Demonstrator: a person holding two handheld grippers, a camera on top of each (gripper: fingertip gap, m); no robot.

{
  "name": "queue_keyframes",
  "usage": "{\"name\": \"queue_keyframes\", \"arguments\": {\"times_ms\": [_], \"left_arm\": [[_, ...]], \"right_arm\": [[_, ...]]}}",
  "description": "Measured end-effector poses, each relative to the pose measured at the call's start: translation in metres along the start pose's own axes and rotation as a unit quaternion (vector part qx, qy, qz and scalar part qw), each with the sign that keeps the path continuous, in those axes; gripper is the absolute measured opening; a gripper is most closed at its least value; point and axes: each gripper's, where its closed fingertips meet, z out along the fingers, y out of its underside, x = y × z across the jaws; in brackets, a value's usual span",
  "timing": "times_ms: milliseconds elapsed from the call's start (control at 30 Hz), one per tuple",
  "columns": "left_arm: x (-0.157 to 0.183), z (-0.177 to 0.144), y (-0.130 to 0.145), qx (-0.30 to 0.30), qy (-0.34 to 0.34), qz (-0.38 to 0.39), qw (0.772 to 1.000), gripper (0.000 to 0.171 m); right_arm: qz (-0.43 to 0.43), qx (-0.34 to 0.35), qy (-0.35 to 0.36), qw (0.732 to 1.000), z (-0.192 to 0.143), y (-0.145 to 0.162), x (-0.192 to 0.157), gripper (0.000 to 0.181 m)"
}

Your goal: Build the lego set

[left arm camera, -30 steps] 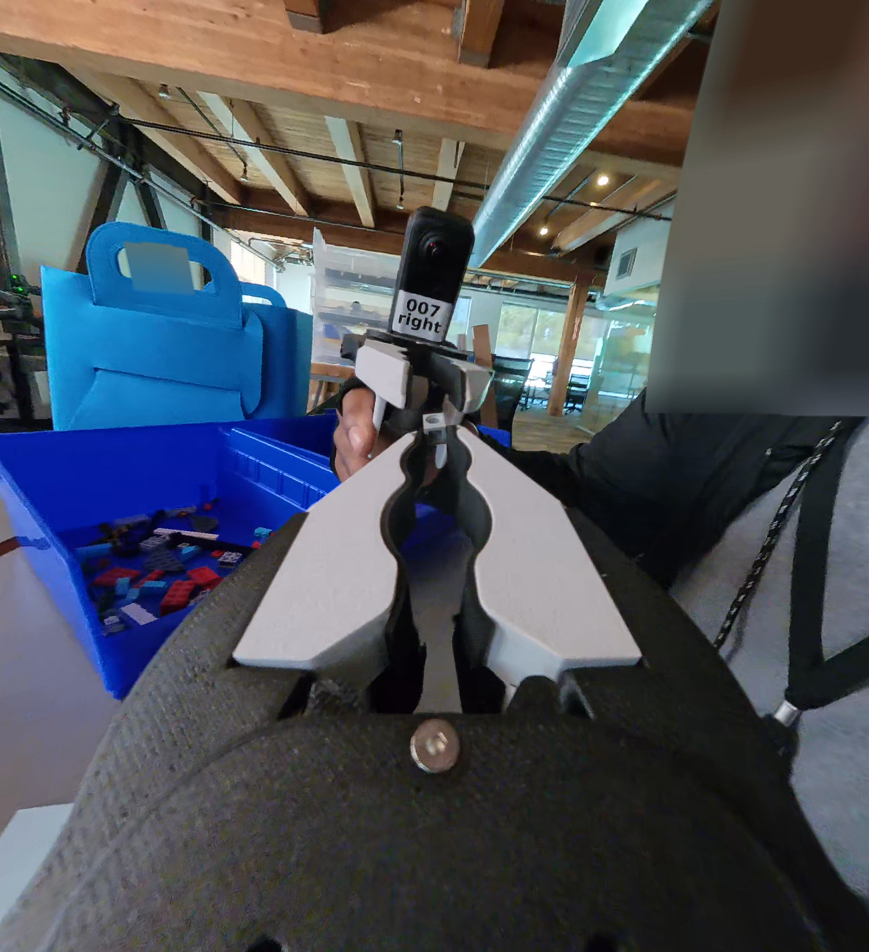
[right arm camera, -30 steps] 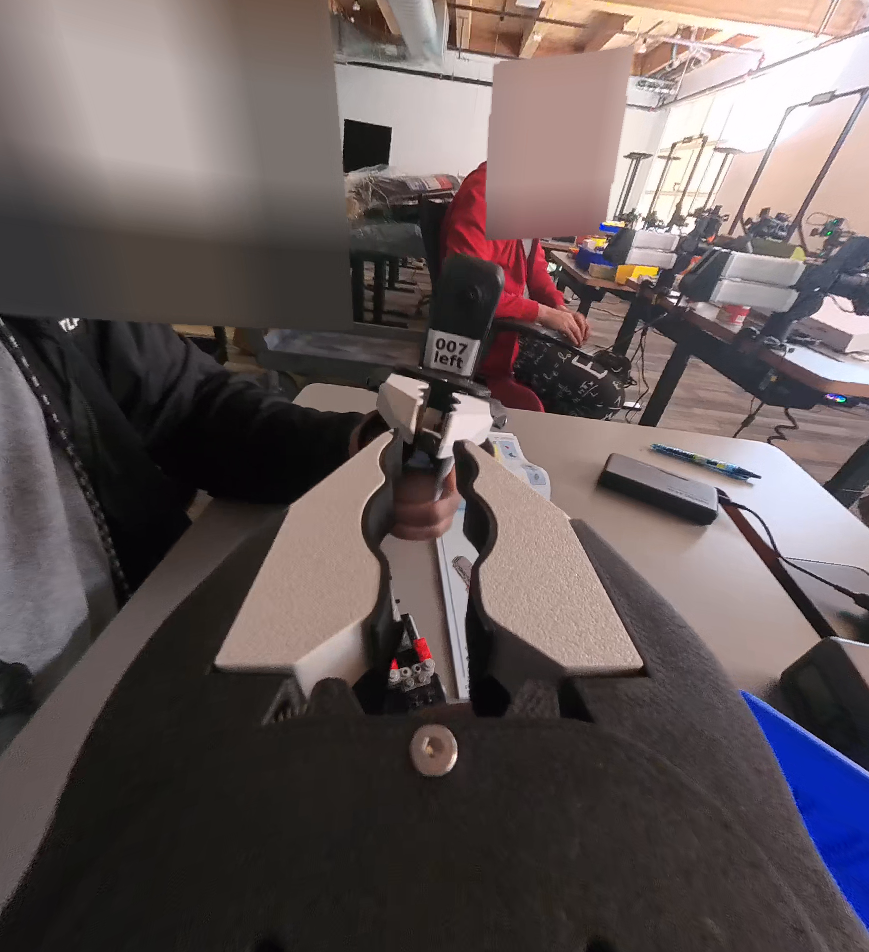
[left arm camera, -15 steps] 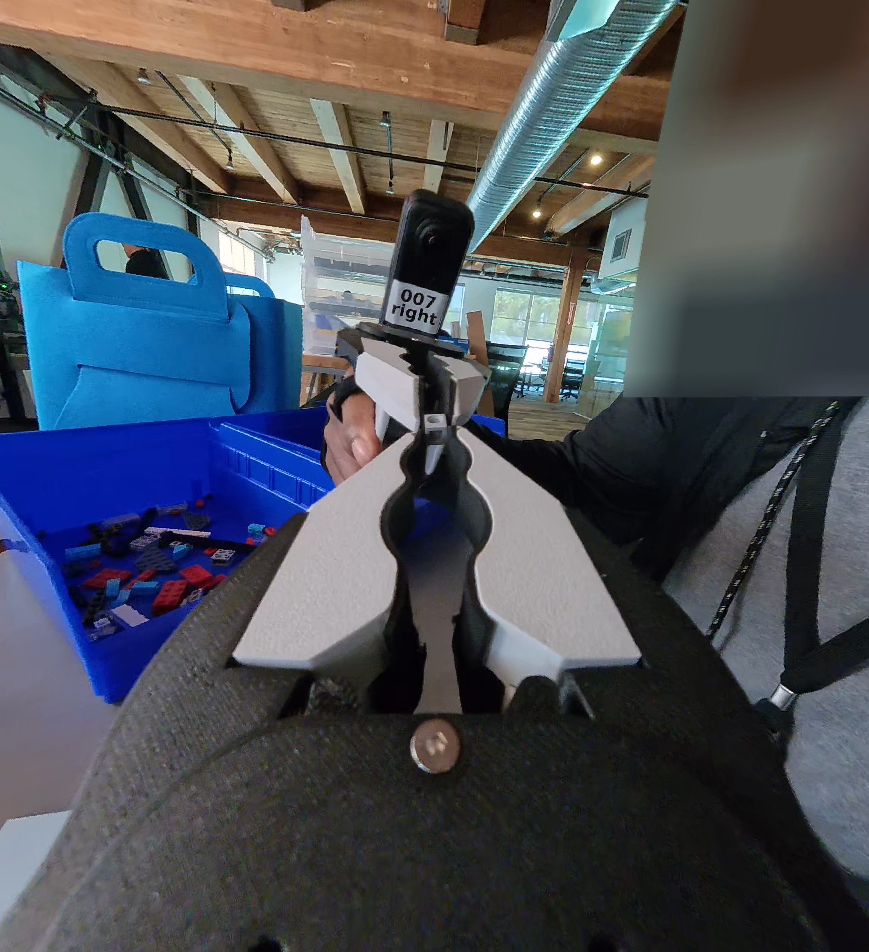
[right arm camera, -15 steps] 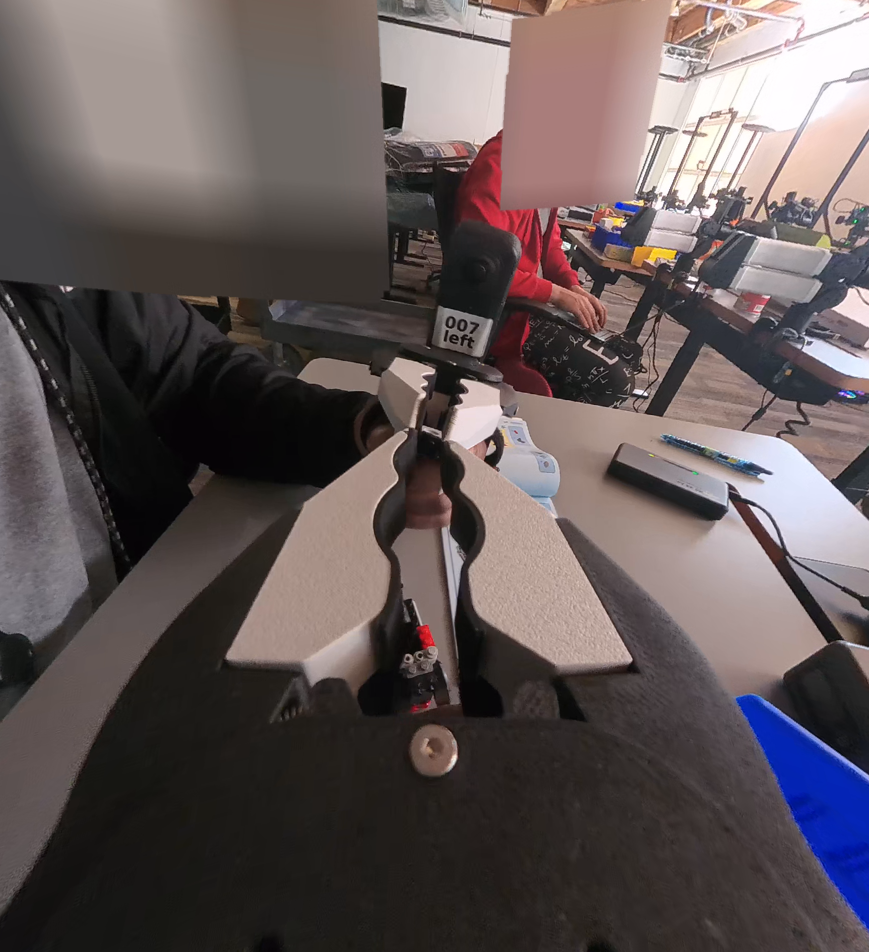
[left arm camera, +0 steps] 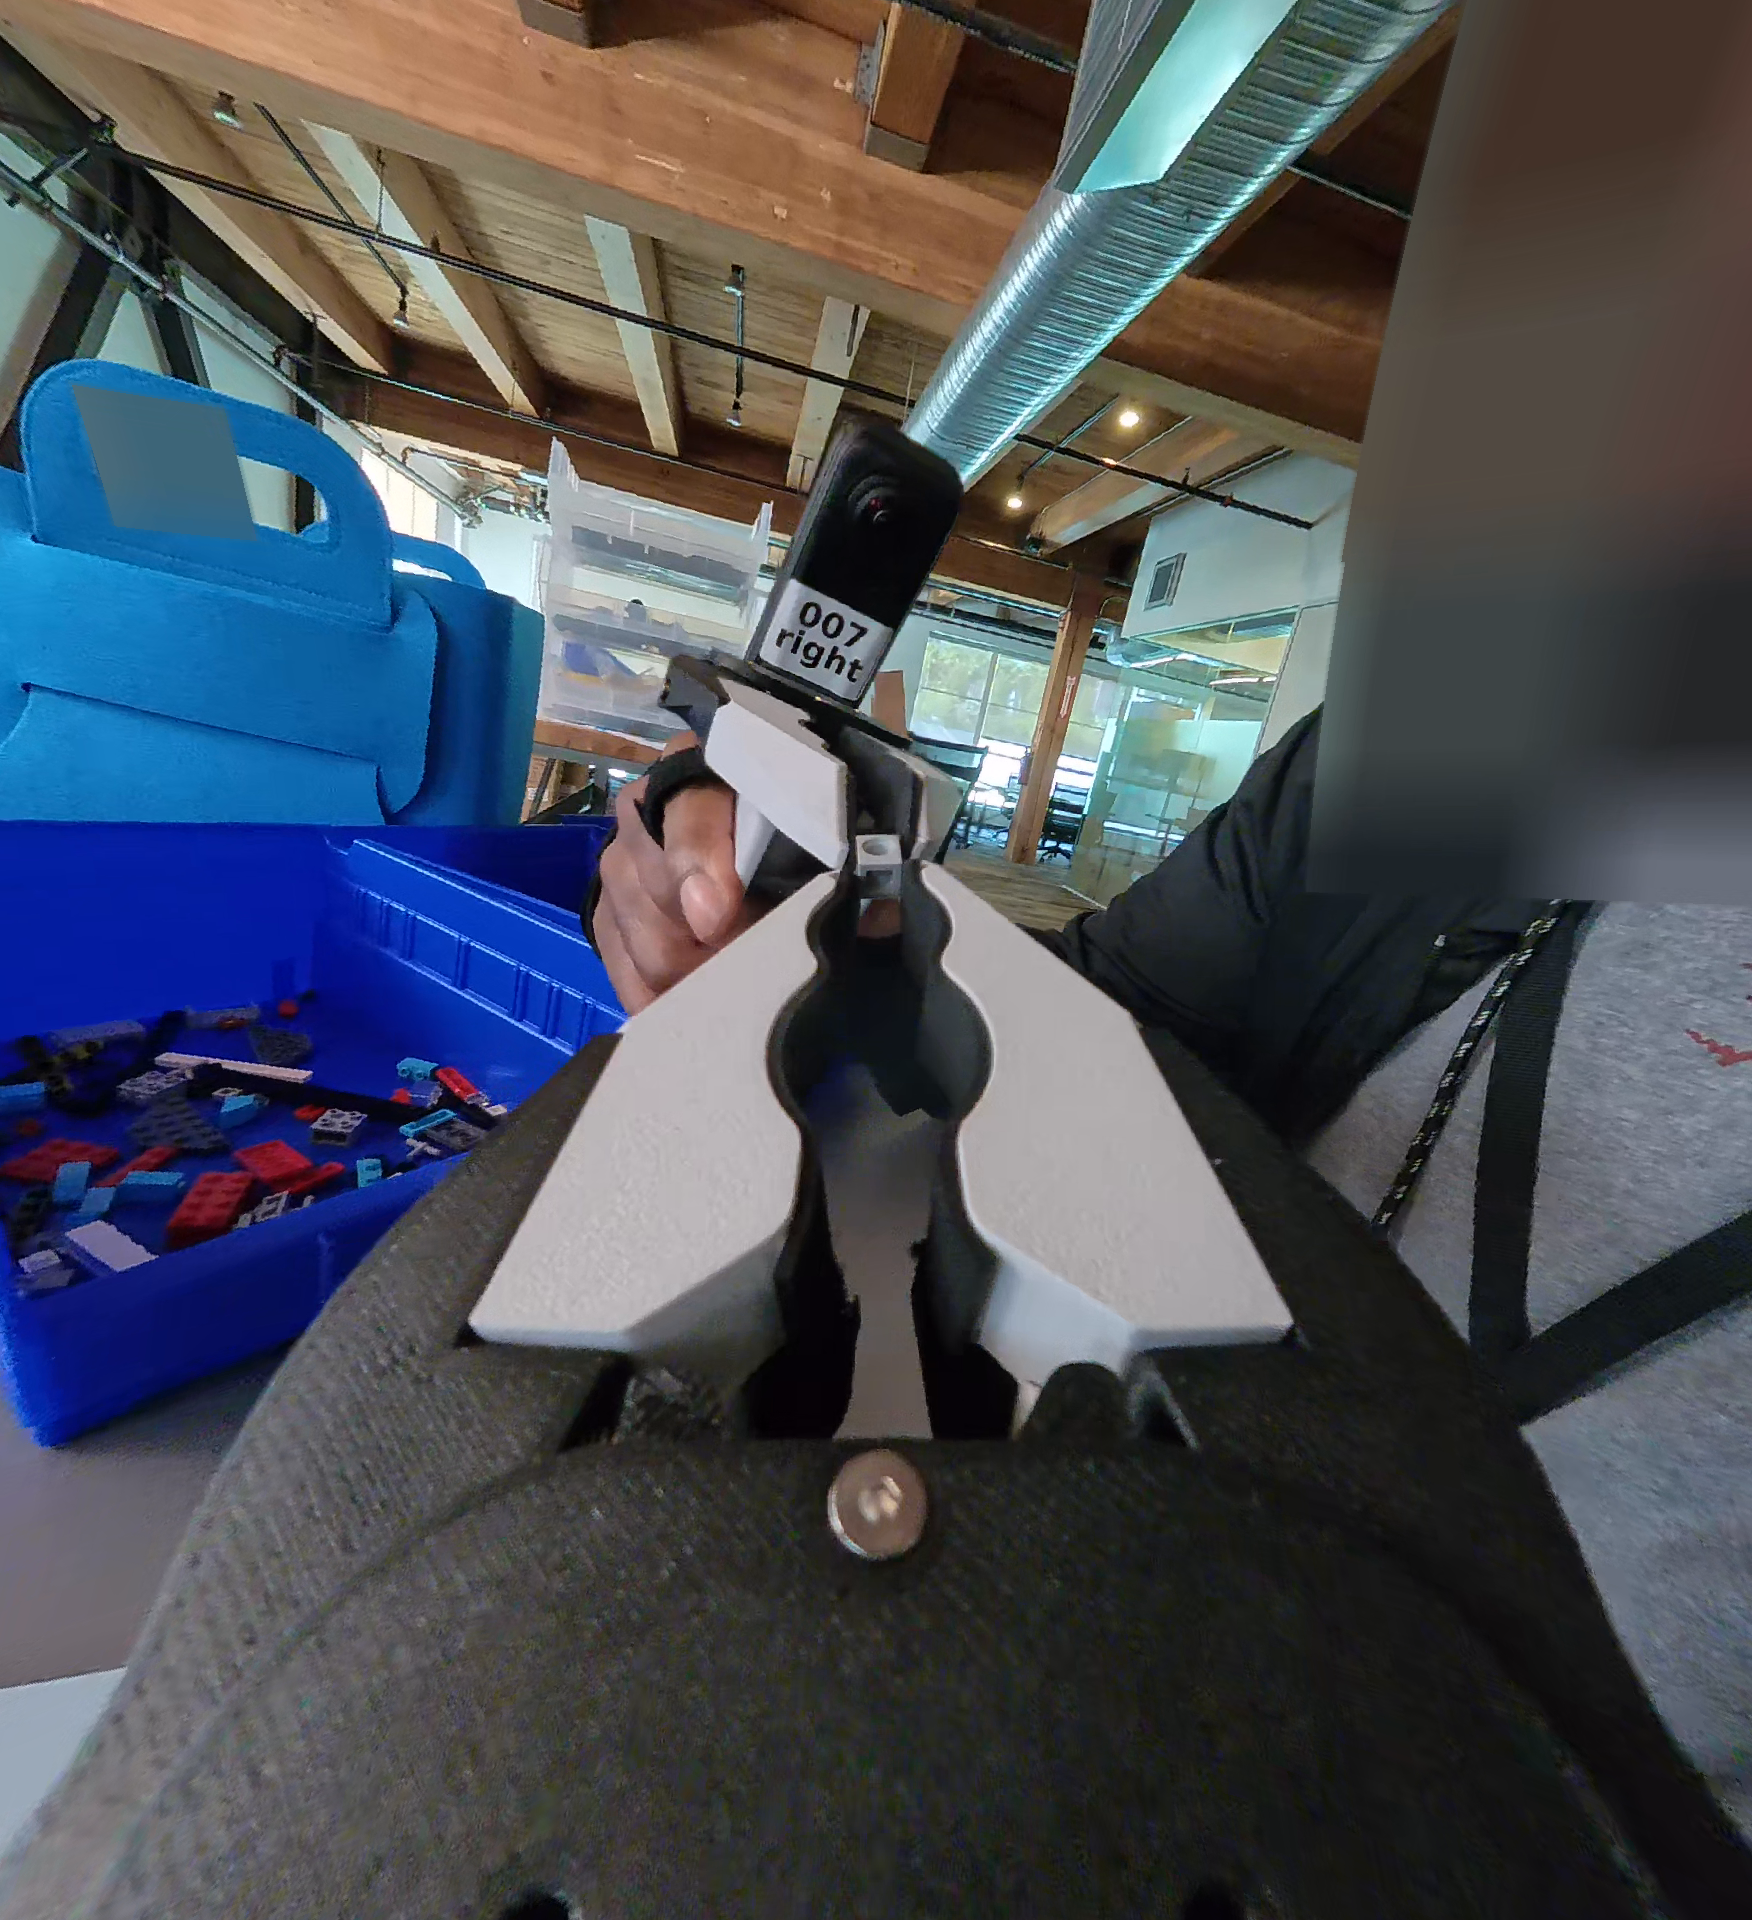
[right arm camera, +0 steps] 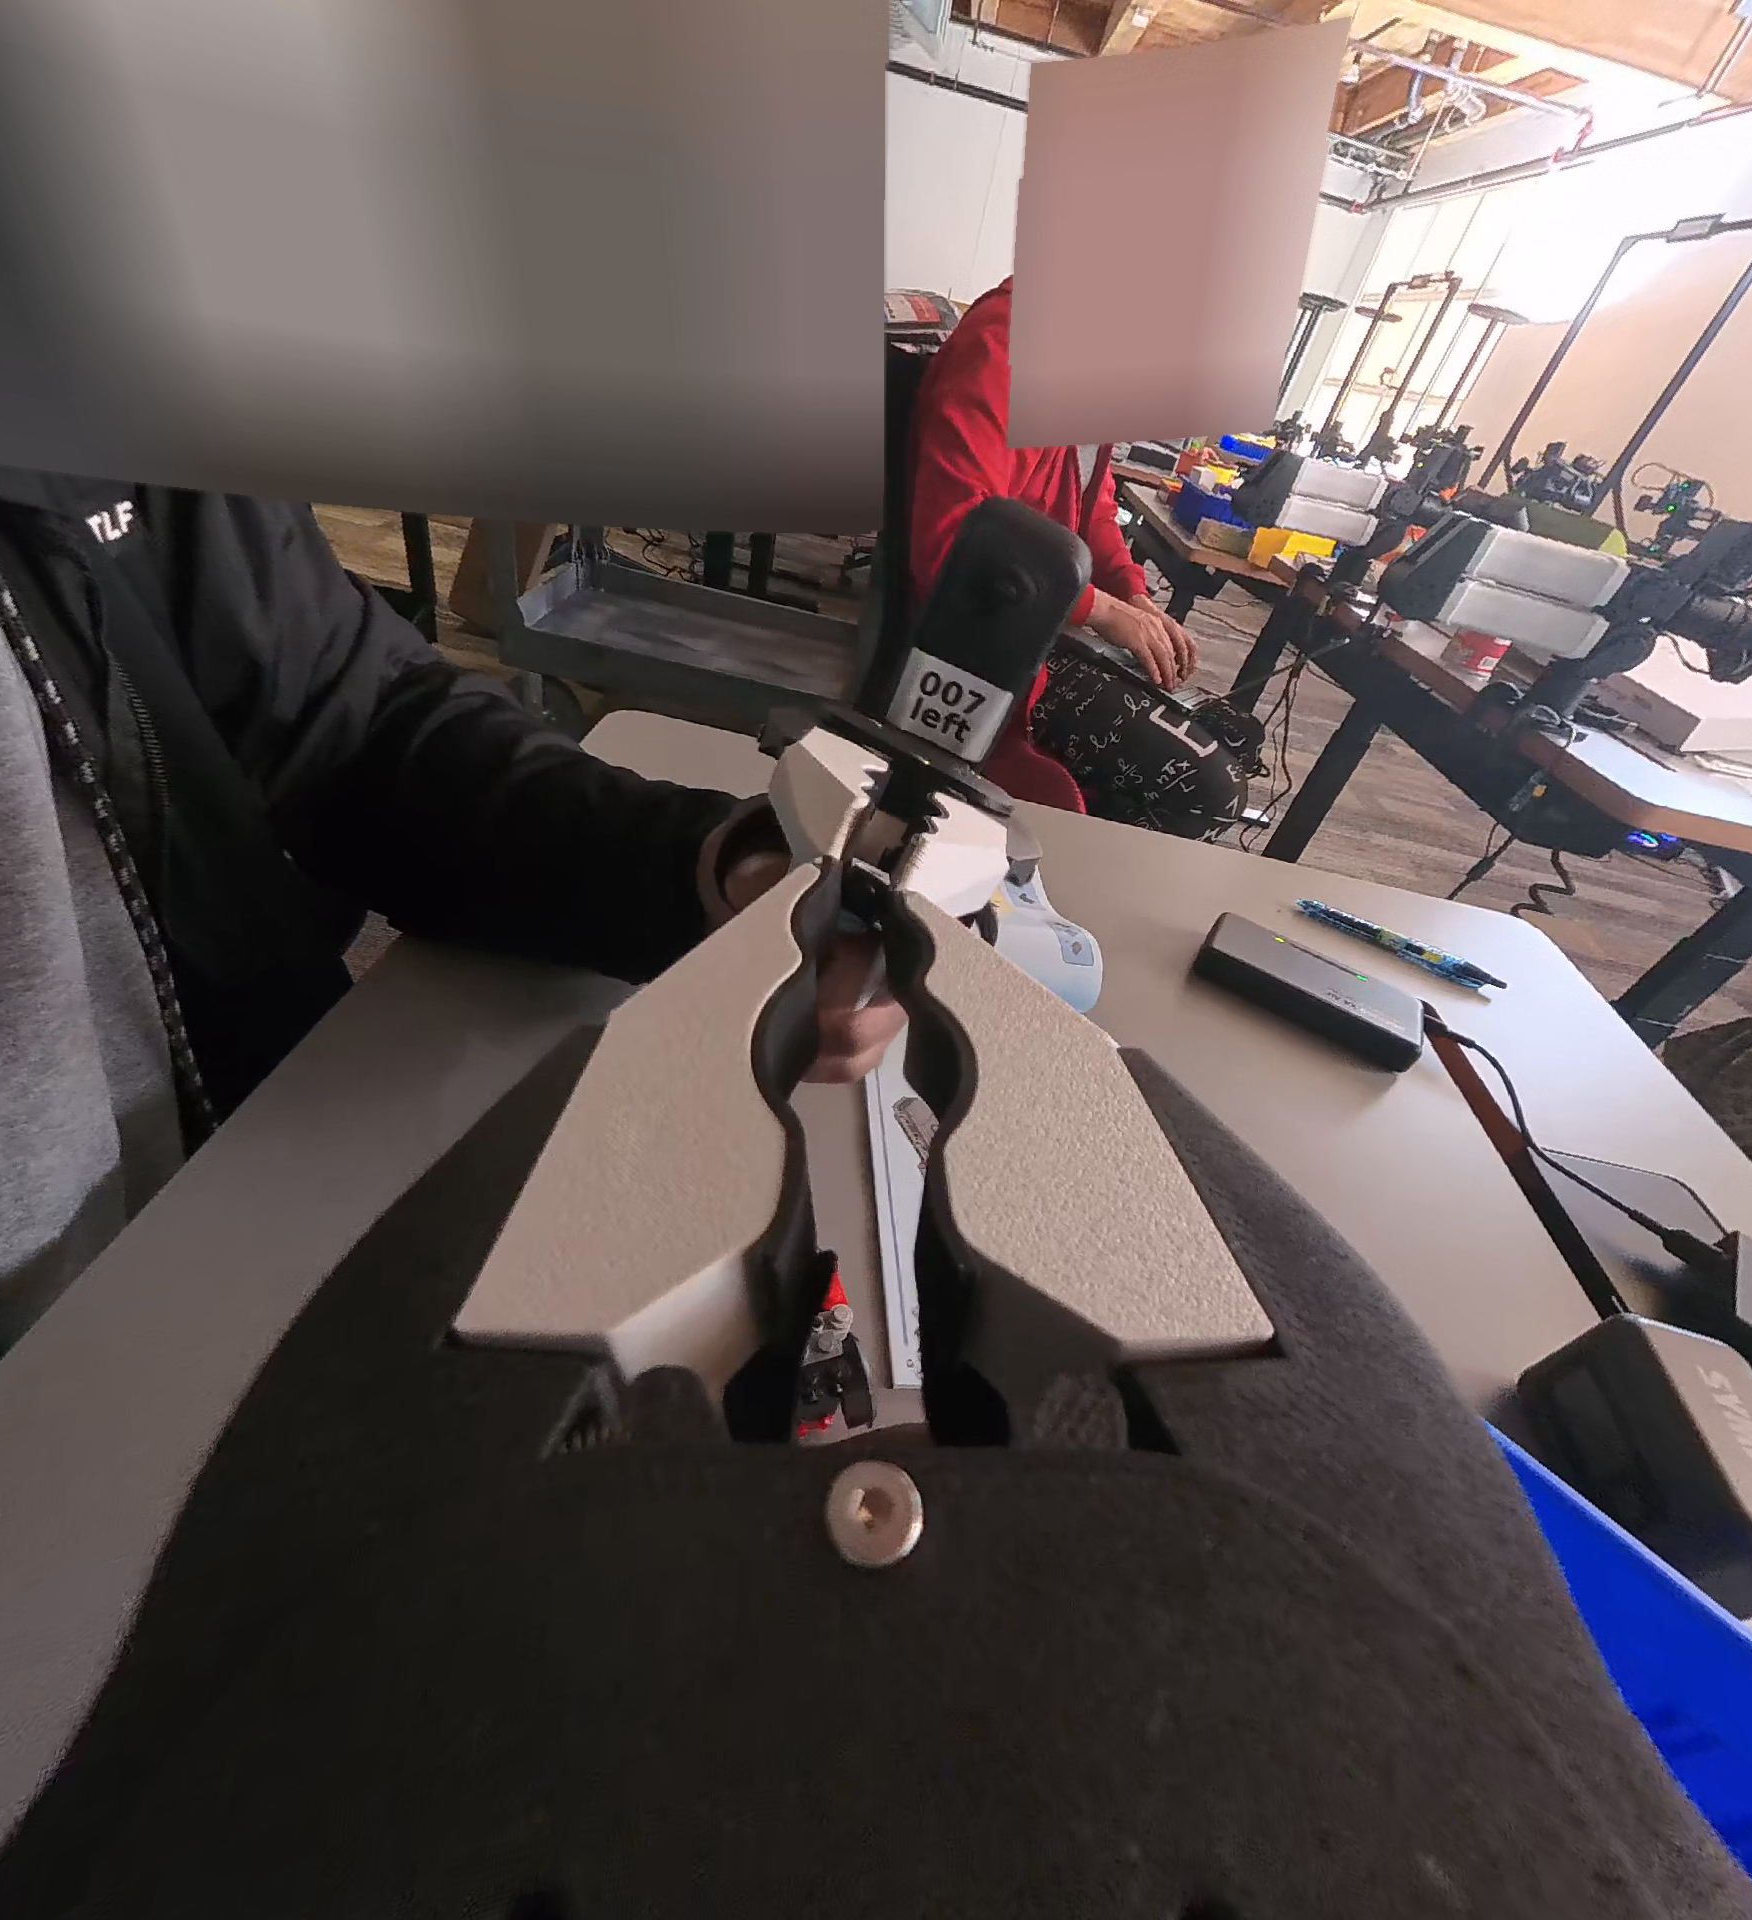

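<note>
My left gripper (left arm camera: pixel 877 881) is shut on a small grey lego piece (left arm camera: pixel 879 864), held up in the air. My right gripper (right arm camera: pixel 859 888) faces it tip to tip, and its jaws are closed down on the same piece from the other side. It shows in the left wrist view (left arm camera: pixel 867 826) and the left gripper in the right wrist view (right arm camera: pixel 882 842). A small black, red and grey lego model (right arm camera: pixel 830 1361) stands on the table (right arm camera: pixel 1215 1122) under my right gripper, mostly hidden by its fingers. Loose lego bricks (left arm camera: pixel 176 1143) lie in a blue bin (left arm camera: pixel 176 1351).
An instruction booklet (right arm camera: pixel 893 1195) lies on the table beyond the model. A black power bank (right arm camera: pixel 1308 997) with a cable, a pen (right arm camera: pixel 1402 940) and a grey device (right arm camera: pixel 1682 1455) are on the right. A blue felt bag (left arm camera: pixel 176 675) stands behind the bin. A person in red sits behind. My two grippers' fingertips are within a few centimetres of each other. From either gripper's tips it is about 35 centimeters to the grey device (right arm camera: pixel 1682 1455).
My right gripper's jaws have narrowed from open to closed at the piece. Both grippers have drawn closer tip to tip. The left gripper's jaw width is unchanged.
</note>
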Motion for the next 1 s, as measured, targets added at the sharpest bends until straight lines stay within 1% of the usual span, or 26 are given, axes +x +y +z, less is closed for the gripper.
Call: {"name": "queue_keyframes", "arguments": {"times_ms": [500,1000], "left_arm": [[0.0027,0.0004,0.0011,0.013,0.031,-0.051,0.998,0.008],[0.0034,0.0003,0.0028,0.024,0.065,-0.116,0.991,0.008]], "right_arm": [[-0.023,0.001,-0.001,1.0,-0.0003,0.0,-0.0026,0.008],[-0.048,-0.004,0.001,0.999,0.0001,0.0017,-0.0044,0.007]]}}
